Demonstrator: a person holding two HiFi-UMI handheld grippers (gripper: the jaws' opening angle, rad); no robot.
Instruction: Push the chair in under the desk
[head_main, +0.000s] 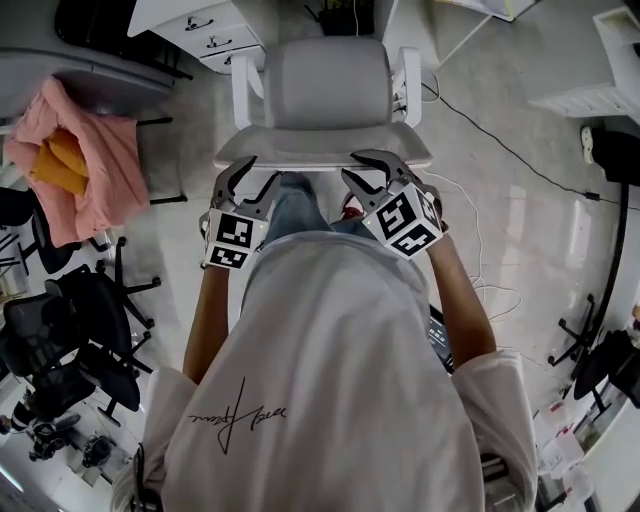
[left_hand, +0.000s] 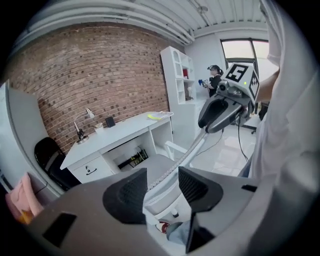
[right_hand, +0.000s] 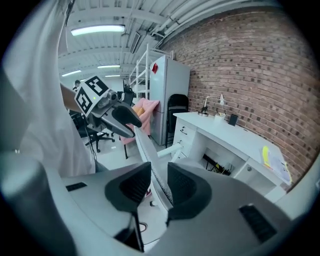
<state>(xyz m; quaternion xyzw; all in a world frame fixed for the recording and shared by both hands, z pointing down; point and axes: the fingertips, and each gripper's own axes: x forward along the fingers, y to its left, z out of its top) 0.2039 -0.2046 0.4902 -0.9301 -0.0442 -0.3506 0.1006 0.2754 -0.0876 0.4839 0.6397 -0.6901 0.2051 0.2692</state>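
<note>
Chair (head_main: 325, 90) stands just short of the worktop (left_hand: 120, 131), seat facing the knee gap, not yet tucked in. Left claw (head_main: 262, 172) straddles the backrest top edge, pads apart. Right claw (head_main: 348, 166) pinches that same edge. Holding at two points likely keeps the push straight.

A loose white T-shirt (head_main: 330, 400) with short sleeves (head_main: 168, 398) is worn, marked on the back with a black handwritten scribble (head_main: 235, 418). Blue jeans (head_main: 293, 208) are seen below it. The left gripper (head_main: 255, 178) and right gripper (head_main: 362, 168) are made of grey plastic and fitted with black ribbed pads (left_hand: 125, 192). Each is topped by a white cube (head_main: 232, 242) printed with black square markers.
</note>
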